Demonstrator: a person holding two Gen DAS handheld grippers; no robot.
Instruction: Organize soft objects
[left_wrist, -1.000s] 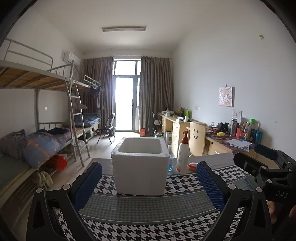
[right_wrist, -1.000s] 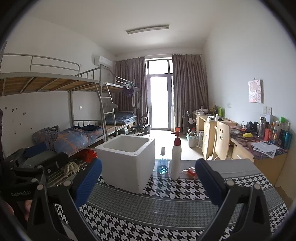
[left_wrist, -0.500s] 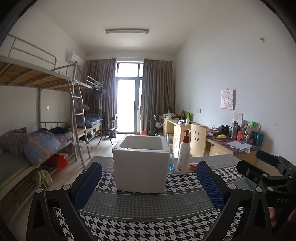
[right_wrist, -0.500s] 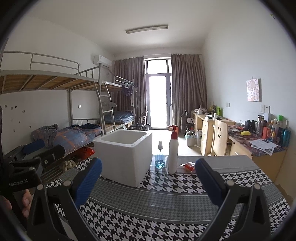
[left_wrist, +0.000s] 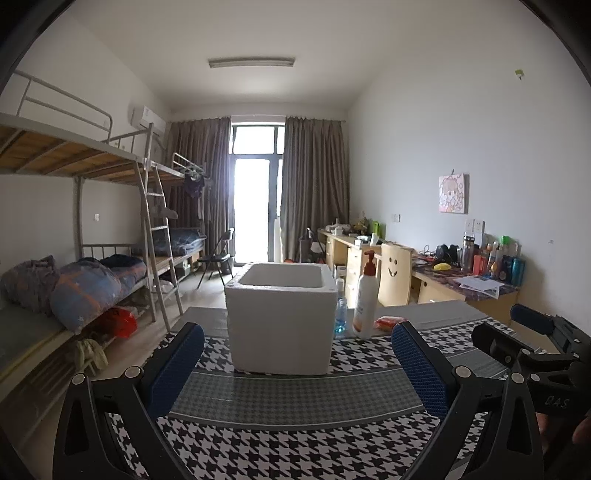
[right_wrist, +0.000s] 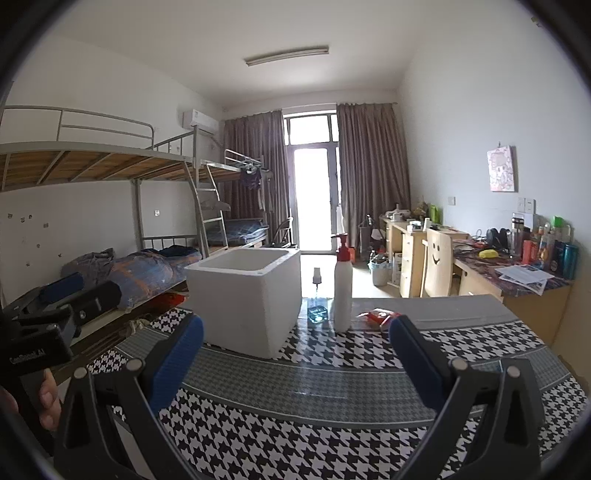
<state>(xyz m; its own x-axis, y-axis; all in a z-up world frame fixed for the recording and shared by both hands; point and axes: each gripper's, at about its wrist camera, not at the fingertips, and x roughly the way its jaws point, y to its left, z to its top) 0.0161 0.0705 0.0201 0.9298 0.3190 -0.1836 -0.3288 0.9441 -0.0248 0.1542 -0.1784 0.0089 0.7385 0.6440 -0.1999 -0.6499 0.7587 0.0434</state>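
A dormitory room with a metal bunk bed (left_wrist: 92, 206) along one wall and a cluttered desk (right_wrist: 517, 273) along the other frames a table covered in a black-and-white houndstooth cloth (left_wrist: 295, 439). Compared with a second ago, both cameras sit slightly higher and tilted up, so more ceiling shows and the table fills less of each view; the objects on the cloth have not moved.

The largest thing on the table is a white foam box (left_wrist: 282, 317), standing upright and open-topped at the centre of the cloth. Only the upper inner walls show from these angles, pale and bare; whatever may lie at its bottom cannot be seen. Just beside its right side stands a tall white pump bottle (right_wrist: 342, 286) with a red pump head, and between bottle and box a small clear spray bottle (right_wrist: 317, 301) holding blue liquid. A small red packet (right_wrist: 378, 316) lies flat on the cloth just right of the pump bottle, the only soft-looking item on the table, outside the box.

The left gripper (left_wrist: 295, 373) hovers over the near edge of the table facing the box, its blue-padded jaws spread wide with nothing between them. The right gripper (right_wrist: 295, 365), held alongside it, likewise has its jaws spread wide and empty.
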